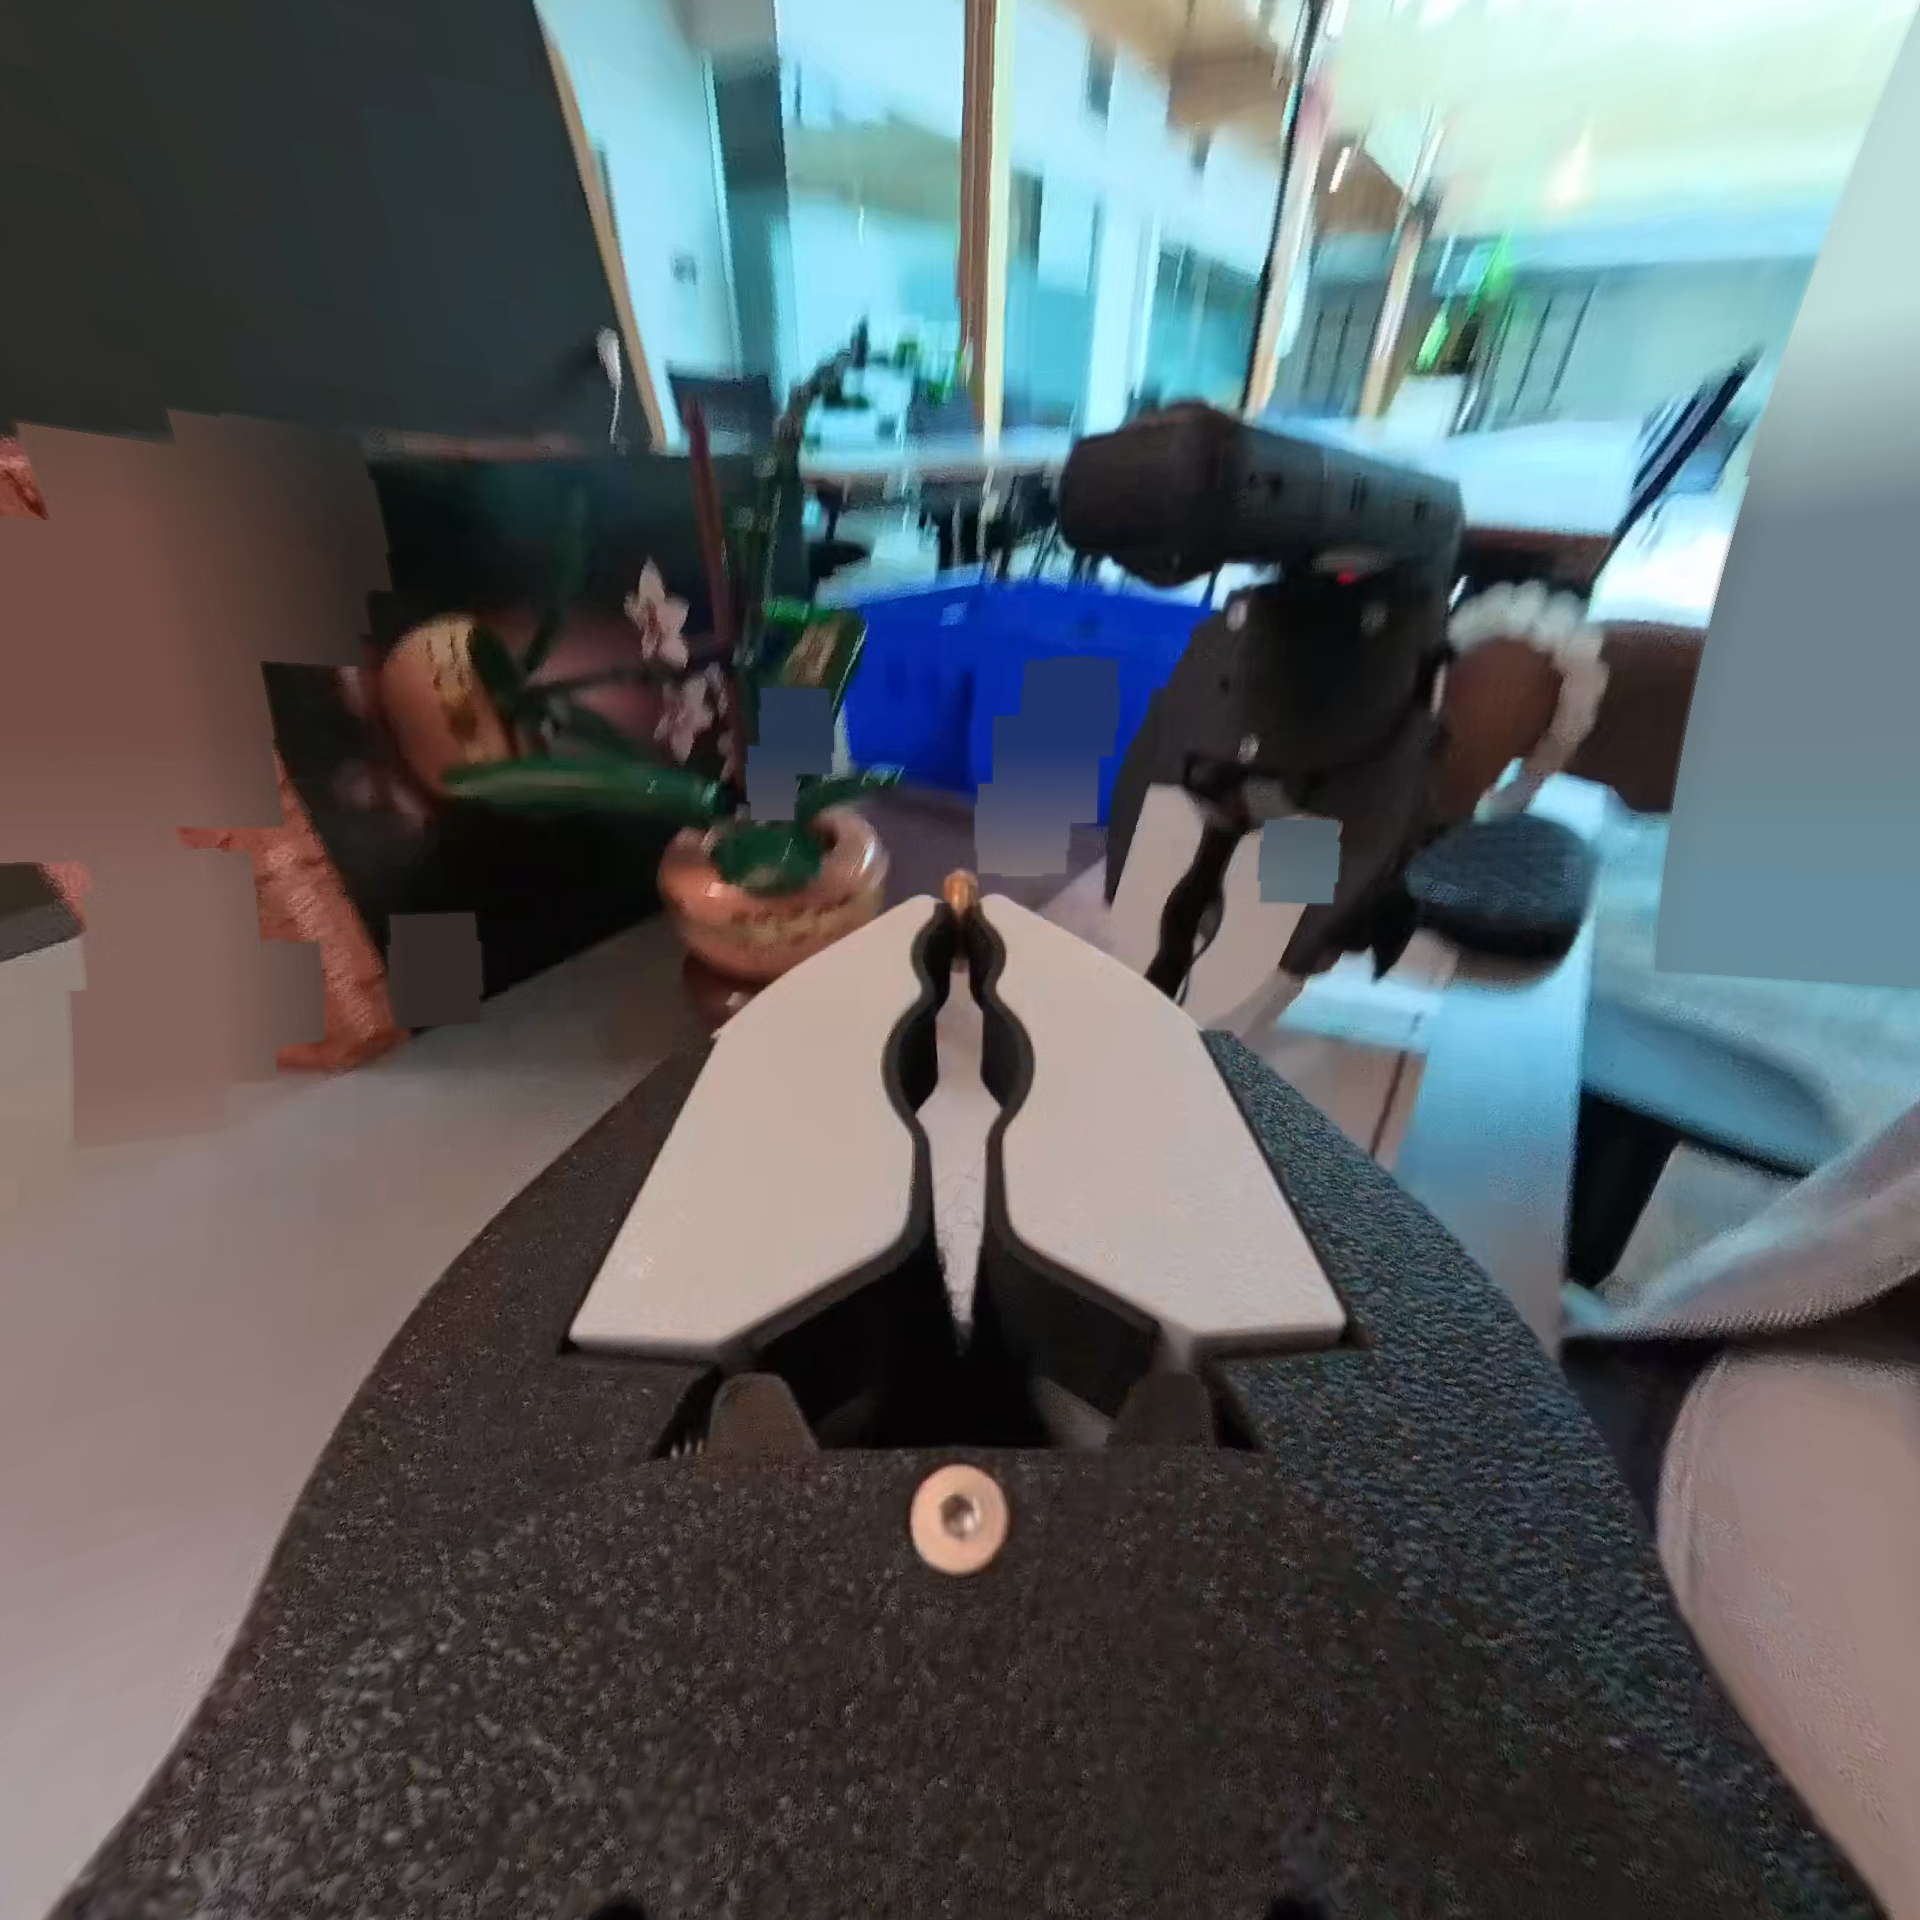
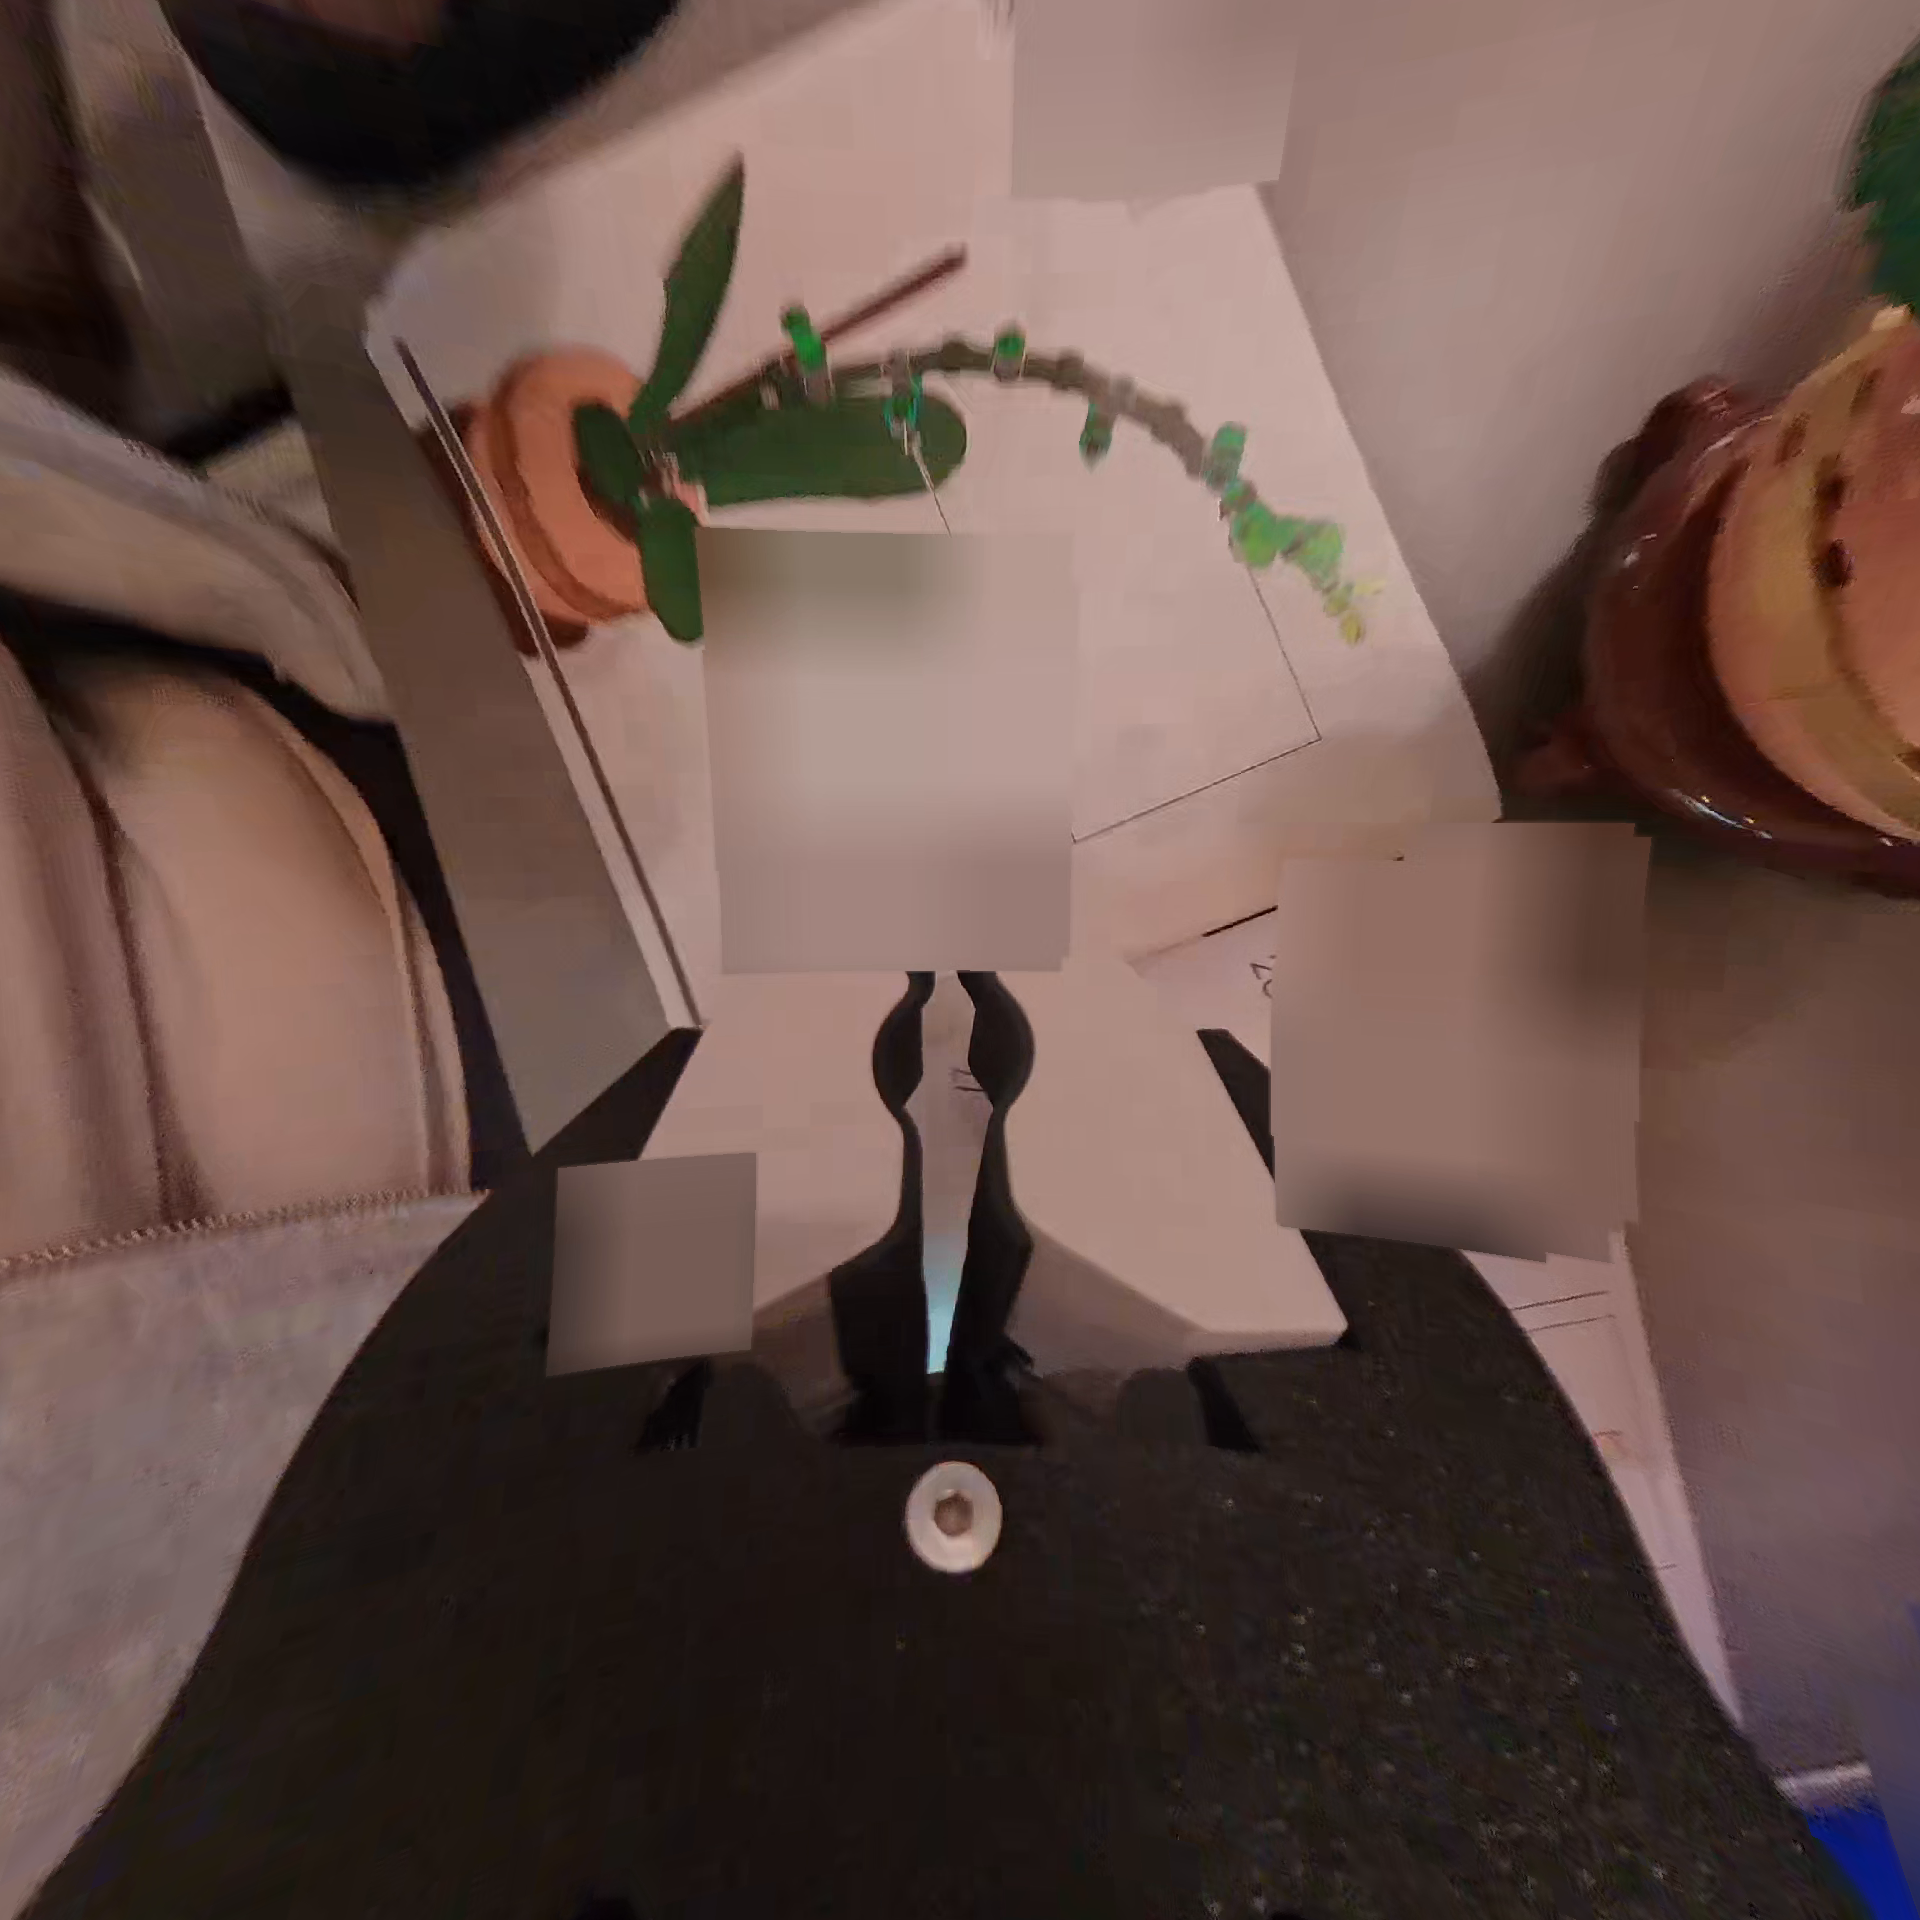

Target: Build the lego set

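Observation:
My left gripper (image 1: 957, 916) is shut on a small gold-tan piece (image 1: 958, 889) that pokes out at its tips, held above the white table. Just beyond stands the lego orchid: a tan pot (image 1: 774, 914) with green leaves (image 1: 582, 781) and pale pink flowers (image 1: 655, 613). My right gripper (image 1: 1216, 935) points down over the table to the right of the pot. In the right wrist view its fingers (image 2: 1081, 1143) stand close together over the open instruction booklet (image 2: 1174, 582); a blurred patch hides the tips. The pot also shows at the right (image 2: 1787, 644).
The lego set's box (image 1: 343, 790) stands at the left behind the pot. A blue bin (image 1: 935, 686) sits behind the orchid. A person's beige-clad legs (image 2: 208, 935) are close at the table's edge. Chairs and a dark cushion (image 1: 1496, 894) lie to the right.

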